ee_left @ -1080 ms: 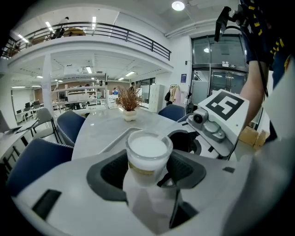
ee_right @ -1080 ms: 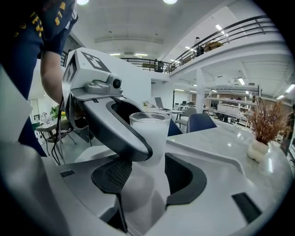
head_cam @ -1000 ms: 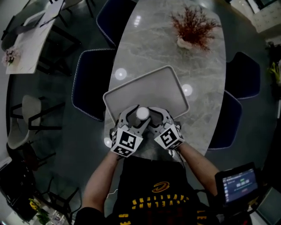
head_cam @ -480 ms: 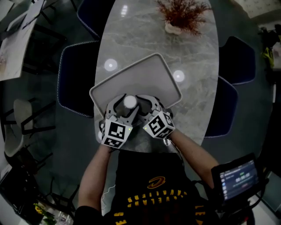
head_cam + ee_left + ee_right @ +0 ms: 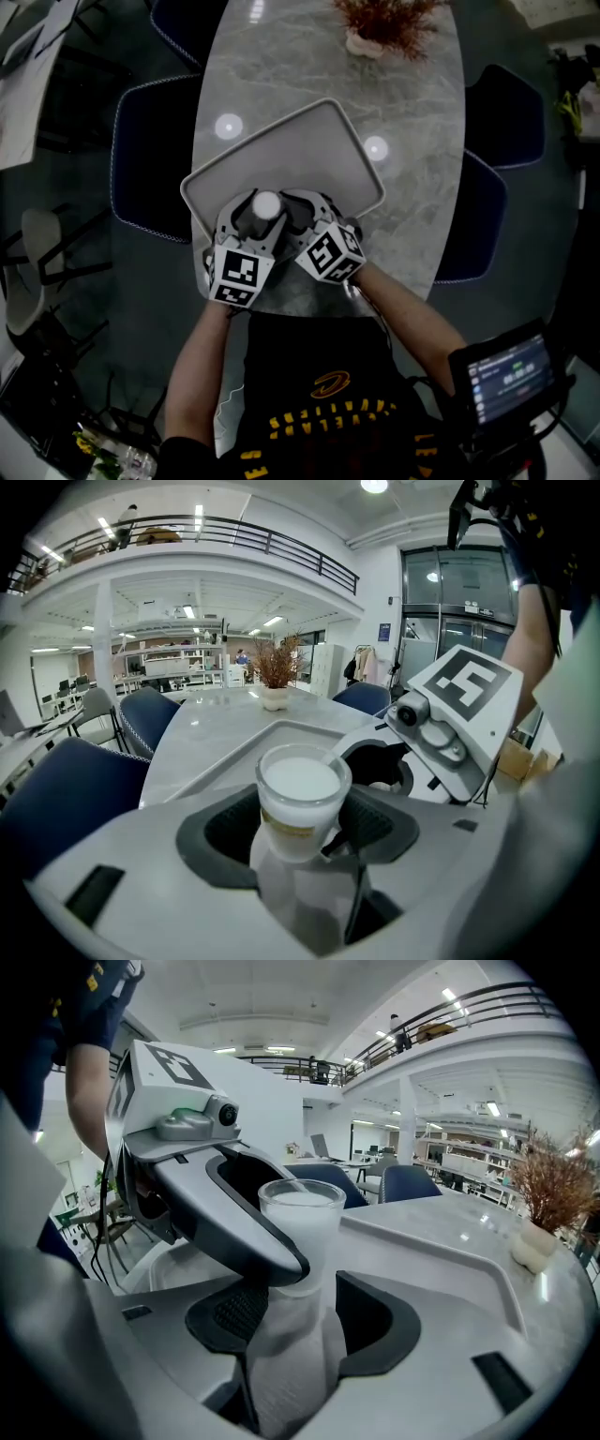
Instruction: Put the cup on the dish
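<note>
A white frosted cup [image 5: 267, 204] stands upright over the near end of the pale rectangular dish [image 5: 300, 150], a tray with rounded corners. My left gripper [image 5: 265, 199] has its dark pads against the cup's sides [image 5: 300, 785]. My right gripper [image 5: 305, 204] comes in from the right, its jaws crossing the left one's. In the right gripper view the cup [image 5: 302, 1213] sits between that gripper's pads too, and they seem to touch it. The left gripper's grey jaw partly hides the cup there. The cup's base is hidden in every view.
The dish lies on an oval marble table [image 5: 412, 103]. A reddish dried plant in a white pot [image 5: 380, 28] stands at the far end. Blue chairs [image 5: 145, 159] [image 5: 478, 225] flank the table. A small lit screen [image 5: 511, 375] sits at the person's right.
The head camera has shifted, so the table sits higher and further left in view. Both grippers and the cup keep the same place over the dish's near end.
</note>
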